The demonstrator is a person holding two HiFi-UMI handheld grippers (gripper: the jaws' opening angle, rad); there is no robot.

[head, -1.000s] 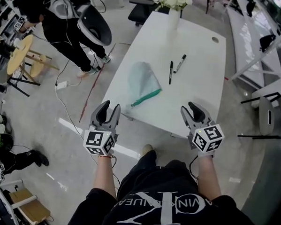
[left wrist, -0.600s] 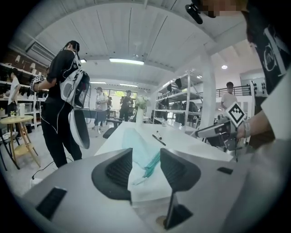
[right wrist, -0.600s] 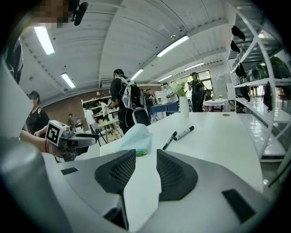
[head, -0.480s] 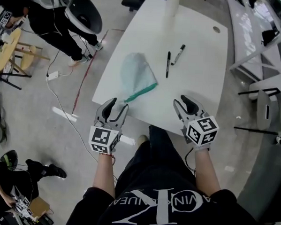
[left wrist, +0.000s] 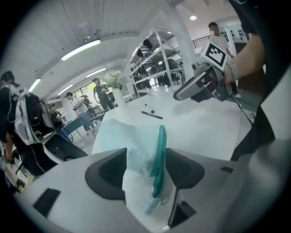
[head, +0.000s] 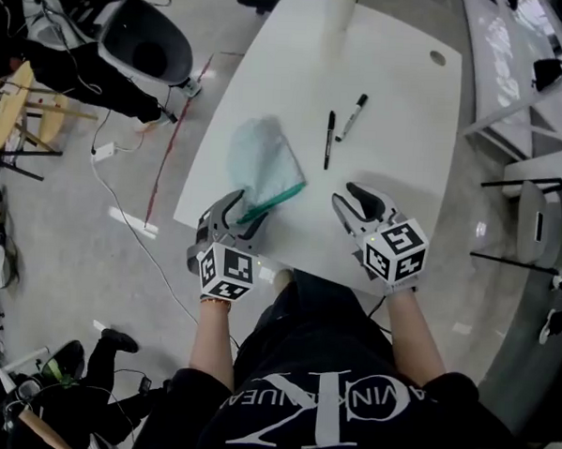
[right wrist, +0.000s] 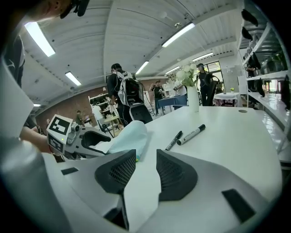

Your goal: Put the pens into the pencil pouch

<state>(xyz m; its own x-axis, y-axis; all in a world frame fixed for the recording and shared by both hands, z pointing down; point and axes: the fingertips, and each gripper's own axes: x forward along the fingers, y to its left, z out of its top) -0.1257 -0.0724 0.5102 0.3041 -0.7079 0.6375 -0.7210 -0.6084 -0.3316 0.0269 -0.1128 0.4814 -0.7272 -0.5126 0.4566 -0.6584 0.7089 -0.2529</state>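
Two-handed reach over the near edge of the white counter (head: 400, 103), bare forearms stretched forward from the body.

Left hand-held gripper (head: 239, 210): tipped downward at the counter's near corner, marker cube turned up toward the head. Jaws just opened further and now spread wide, with the near zip end of the pencil pouch (head: 261, 161) between them and neither pad pressing on it.

Right hand-held gripper (head: 350, 199): angled less steeply, level with the left one and well apart from it. Jaws parted over bare counter, nothing between them.

Pencil pouch: pale blue-green, soft and slightly rumpled, lying flat, fanning out wider ahead of the left hand-held gripper. Teal zip (left wrist: 159, 154) along its near edge, closest to that gripper's right-hand pad.

Beyond the right hand-held gripper and a little to its left, well clear of the jaws: slim black pen (head: 329, 139) and, just beside it, white-barrelled marker (head: 352, 117) with a black cap, tips nearly meeting, both outside the pouch.
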